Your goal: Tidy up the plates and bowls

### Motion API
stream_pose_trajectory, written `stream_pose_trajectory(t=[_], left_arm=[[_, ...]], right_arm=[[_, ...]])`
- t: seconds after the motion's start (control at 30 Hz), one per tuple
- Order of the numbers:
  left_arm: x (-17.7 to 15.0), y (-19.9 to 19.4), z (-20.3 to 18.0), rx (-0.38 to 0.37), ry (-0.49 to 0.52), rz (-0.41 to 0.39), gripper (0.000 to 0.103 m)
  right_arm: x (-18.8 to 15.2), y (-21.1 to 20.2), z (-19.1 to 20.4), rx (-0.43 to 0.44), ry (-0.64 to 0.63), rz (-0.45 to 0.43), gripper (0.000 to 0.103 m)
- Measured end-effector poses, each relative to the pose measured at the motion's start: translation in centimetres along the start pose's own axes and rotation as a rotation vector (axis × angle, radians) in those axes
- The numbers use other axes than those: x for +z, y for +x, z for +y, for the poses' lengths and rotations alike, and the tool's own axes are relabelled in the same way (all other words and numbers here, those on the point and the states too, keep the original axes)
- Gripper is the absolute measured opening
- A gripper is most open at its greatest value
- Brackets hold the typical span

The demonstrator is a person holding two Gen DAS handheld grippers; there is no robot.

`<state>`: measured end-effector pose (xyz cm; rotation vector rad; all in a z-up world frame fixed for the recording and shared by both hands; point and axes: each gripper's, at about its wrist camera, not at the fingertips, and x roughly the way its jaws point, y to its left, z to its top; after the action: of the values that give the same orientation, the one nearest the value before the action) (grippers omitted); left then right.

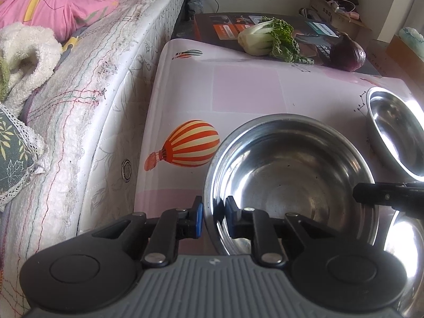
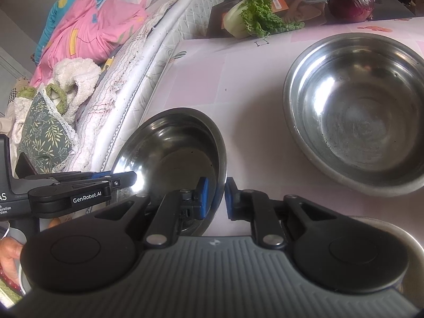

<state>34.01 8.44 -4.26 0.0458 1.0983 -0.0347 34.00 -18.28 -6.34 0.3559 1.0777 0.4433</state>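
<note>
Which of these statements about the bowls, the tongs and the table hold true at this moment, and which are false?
1. The left tongs and the right tongs are shut on opposite sides of the rim of the same steel bowl. True.
2. That bowl holds vegetables. False: it is empty; the leafy green lies on a box at the far end.
3. A red onion sits near the leafy green. True.
4. The table cover is plain green. False: it is pink with a striped balloon printed on it.
</note>
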Motion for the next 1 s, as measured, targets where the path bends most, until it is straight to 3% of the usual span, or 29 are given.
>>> stream_pose_trajectory(t=[0.53, 1.0], left_arm=[[-0.3, -2.7, -0.1, 0.008, -0.001, -0.033, 0.018], [-0.2, -6.8, -2.6, 0.010, 0.026, -0.082, 0.018]], right_arm=[[0.0, -2.5, 0.8, 0.026, -0.010, -0.033, 0.013], [-0.7, -7.6, 0.5, 0.043, -0.008, -0.097, 0.013]])
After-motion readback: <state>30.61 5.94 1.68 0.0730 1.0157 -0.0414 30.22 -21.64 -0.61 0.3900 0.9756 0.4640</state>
